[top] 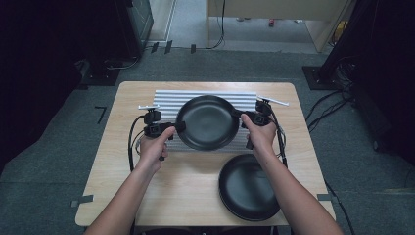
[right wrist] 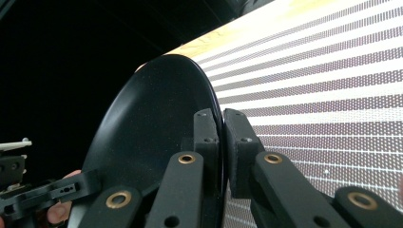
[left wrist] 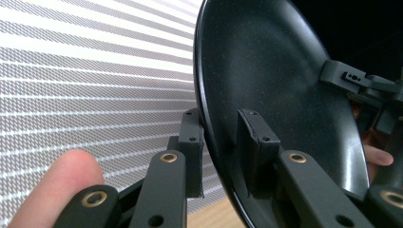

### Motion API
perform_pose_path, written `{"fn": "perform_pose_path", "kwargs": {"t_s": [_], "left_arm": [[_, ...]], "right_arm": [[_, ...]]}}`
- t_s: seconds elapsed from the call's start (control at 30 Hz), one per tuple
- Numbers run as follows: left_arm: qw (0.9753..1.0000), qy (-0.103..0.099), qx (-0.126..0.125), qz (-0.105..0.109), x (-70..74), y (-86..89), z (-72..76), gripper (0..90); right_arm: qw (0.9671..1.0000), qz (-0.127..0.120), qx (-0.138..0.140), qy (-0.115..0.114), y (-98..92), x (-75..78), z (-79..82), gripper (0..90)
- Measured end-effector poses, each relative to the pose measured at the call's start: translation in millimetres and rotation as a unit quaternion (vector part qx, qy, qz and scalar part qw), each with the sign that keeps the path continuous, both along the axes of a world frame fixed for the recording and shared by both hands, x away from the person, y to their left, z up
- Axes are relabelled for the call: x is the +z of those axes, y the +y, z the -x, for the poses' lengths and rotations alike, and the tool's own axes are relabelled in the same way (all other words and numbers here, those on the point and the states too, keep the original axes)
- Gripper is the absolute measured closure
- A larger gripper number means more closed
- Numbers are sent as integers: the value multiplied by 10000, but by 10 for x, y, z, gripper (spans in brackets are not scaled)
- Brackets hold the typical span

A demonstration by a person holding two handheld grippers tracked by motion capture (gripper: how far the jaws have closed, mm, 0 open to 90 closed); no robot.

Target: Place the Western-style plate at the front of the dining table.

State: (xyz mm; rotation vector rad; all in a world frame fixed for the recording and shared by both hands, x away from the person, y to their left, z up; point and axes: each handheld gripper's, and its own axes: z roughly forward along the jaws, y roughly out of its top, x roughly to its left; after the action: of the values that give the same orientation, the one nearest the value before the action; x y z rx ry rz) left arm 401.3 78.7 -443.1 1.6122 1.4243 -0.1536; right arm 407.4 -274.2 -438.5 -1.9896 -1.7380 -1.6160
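Observation:
A black plate [top: 207, 122] hangs over the ribbed grey mat [top: 166, 100], held by both grippers at opposite rims. My left gripper [top: 177, 127] is shut on its left rim; in the left gripper view the plate [left wrist: 266, 90] stands edge-on with one jaw on each face, and the gripper [left wrist: 222, 147] pinches the rim. My right gripper [top: 240, 115] is shut on the right rim; in the right gripper view the gripper [right wrist: 221, 142] clamps the plate [right wrist: 152, 128] with the mat [right wrist: 323, 90] behind it. A second black plate [top: 247, 187] lies on the table at the front right.
The wooden table [top: 122, 161] has bare surface at the front left and along both sides of the mat. Cables [top: 131, 142] loop from each gripper near the table's sides. Dark equipment and floor cables surround the table.

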Motion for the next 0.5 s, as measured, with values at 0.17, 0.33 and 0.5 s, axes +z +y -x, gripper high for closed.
{"fn": "perform_pose_path", "kwargs": {"t_s": [0.17,0.33,0.5], "left_arm": [[9999,127,42,-49,-84,11,-159,725],[9996,212,156,-93,-154,55,-320,722],[9988,431,217,-74,-266,102,-479,723]], "right_arm": [[9999,55,-48,129,34,-100,-163,848],[9997,91,-76,207,103,-148,-297,848],[9993,183,-102,320,176,-233,-454,846]]}}
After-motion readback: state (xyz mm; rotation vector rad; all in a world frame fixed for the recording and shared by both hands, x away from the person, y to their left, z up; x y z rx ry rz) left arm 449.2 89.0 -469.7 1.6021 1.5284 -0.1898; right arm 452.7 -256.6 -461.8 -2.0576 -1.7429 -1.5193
